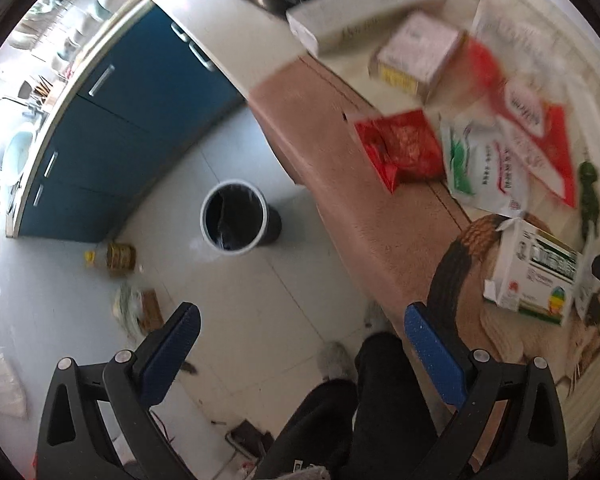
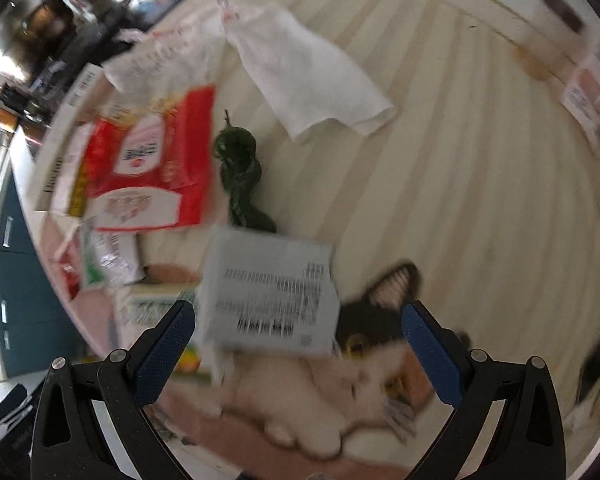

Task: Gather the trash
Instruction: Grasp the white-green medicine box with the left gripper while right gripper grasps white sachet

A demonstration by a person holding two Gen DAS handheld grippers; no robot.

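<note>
My left gripper [image 1: 300, 336] is open and empty, held over the floor beside the table edge. A bin [image 1: 236, 216] lined with a dark bag stands on the floor ahead of it. On the table lie a red packet [image 1: 404, 148], a white and green pouch [image 1: 480, 164], a red and white bag [image 1: 536, 120] and a white carton [image 1: 536, 272]. My right gripper [image 2: 298, 340] is open above the table, with the white carton [image 2: 268, 292] between its fingers, not clamped. A red and white bag [image 2: 148, 160], a green vegetable scrap [image 2: 240, 172] and a white tissue [image 2: 308, 80] lie beyond.
Blue cabinets [image 1: 132, 92] with a sink [image 1: 18, 152] run along the left. An oil bottle [image 1: 116, 258] and scraps lie on the floor. Boxes [image 1: 420, 52] sit at the table's far end. The person's legs [image 1: 380, 396] are below the left gripper.
</note>
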